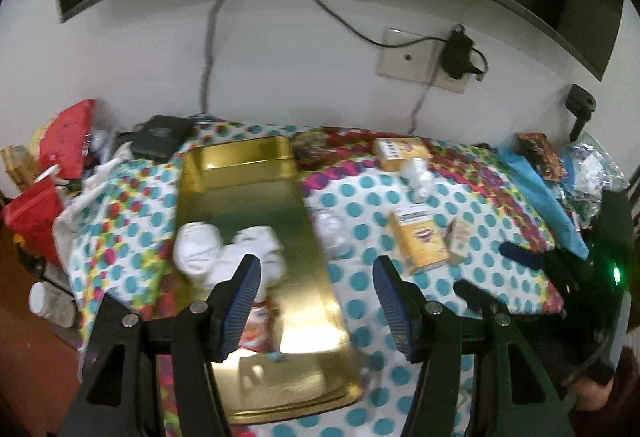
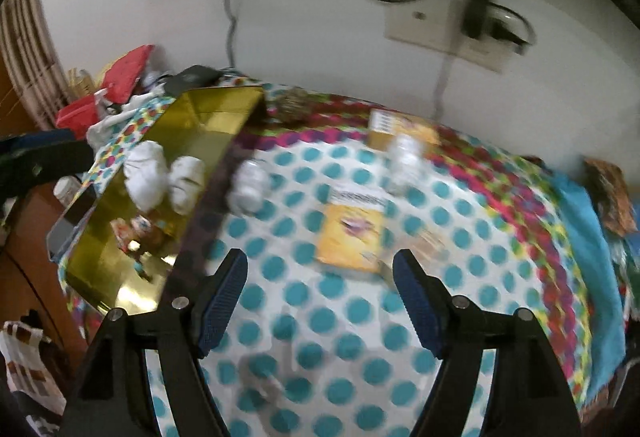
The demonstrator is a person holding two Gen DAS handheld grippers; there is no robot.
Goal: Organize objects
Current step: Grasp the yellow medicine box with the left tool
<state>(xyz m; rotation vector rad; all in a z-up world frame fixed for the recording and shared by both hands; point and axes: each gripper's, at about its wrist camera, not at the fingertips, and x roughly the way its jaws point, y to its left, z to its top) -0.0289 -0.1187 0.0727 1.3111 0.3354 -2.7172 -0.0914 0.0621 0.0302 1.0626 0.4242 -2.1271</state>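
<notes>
We see the gold tray [image 1: 256, 221] lying on the dotted cloth [image 1: 360, 205] of the surface, its long axis running from the lower centre of the left wrist frame up toward the wall. The left gripper [image 1: 316, 301] hangs over the tray's right-hand edge with its jaws apart and nothing between them. Two white rolled bundles [image 1: 224, 253] sit in the tray, just above and touching the left pad's outline in the picture; a small colourful item [image 1: 256, 329] lies in the tray behind that pad, too blurred to name. In the right wrist frame the right gripper [image 2: 320, 301] also stands apart and empty, over bare cloth. A yellow box [image 2: 352, 233] lies flat just above the gap between its jaws, its long axis running up the frame and leaning slightly right. A white bottle [image 2: 250, 187] lies left of the box, beside the tray's rim; a second white bottle [image 2: 404, 161] sits upper right of the box, in front of another yellow box [image 2: 400, 129] near the wall. Motion blur hides all labels.
</notes>
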